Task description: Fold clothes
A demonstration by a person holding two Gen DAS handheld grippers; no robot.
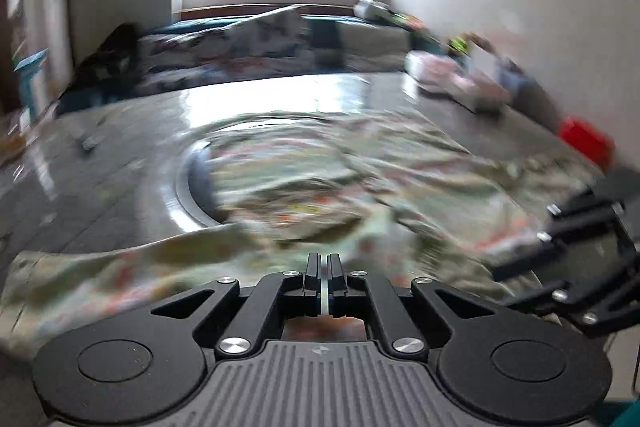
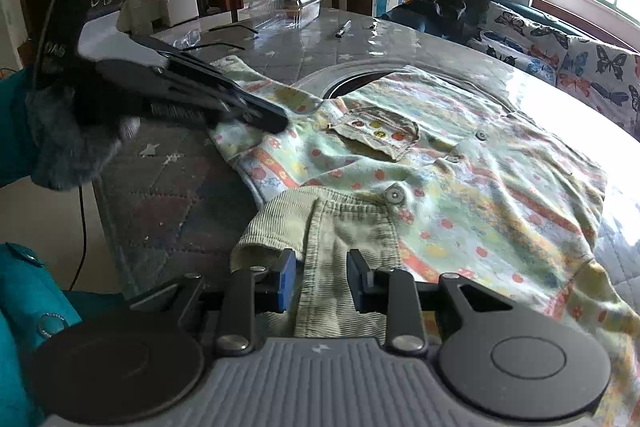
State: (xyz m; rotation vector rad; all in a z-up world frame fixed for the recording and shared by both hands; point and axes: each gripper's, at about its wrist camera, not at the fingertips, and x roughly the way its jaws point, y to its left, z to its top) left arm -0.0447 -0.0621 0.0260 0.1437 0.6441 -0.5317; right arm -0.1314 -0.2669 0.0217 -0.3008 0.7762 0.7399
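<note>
A pale green child's shirt (image 2: 460, 179) with a flower print, buttons and a chest pocket lies spread on the table; it shows blurred in the left wrist view (image 1: 320, 187). My left gripper (image 1: 324, 267) is shut, its tips at the shirt's near edge; in the right wrist view (image 2: 264, 115) it rests on the shirt's sleeve. Whether cloth is pinched I cannot tell. My right gripper (image 2: 321, 279) is open, its blue pads on either side of the ribbed green collar (image 2: 344, 227) at the near table edge. It also appears at the right of the left wrist view (image 1: 568, 255).
The table (image 2: 180, 187) has a quilted cover under clear plastic and a round metal ring (image 2: 340, 83) in its middle. A clear plastic box (image 2: 286, 9), a pen (image 2: 343, 29) and glasses (image 2: 192, 39) lie at the far side. A butterfly-print sofa (image 2: 560, 55) stands beyond.
</note>
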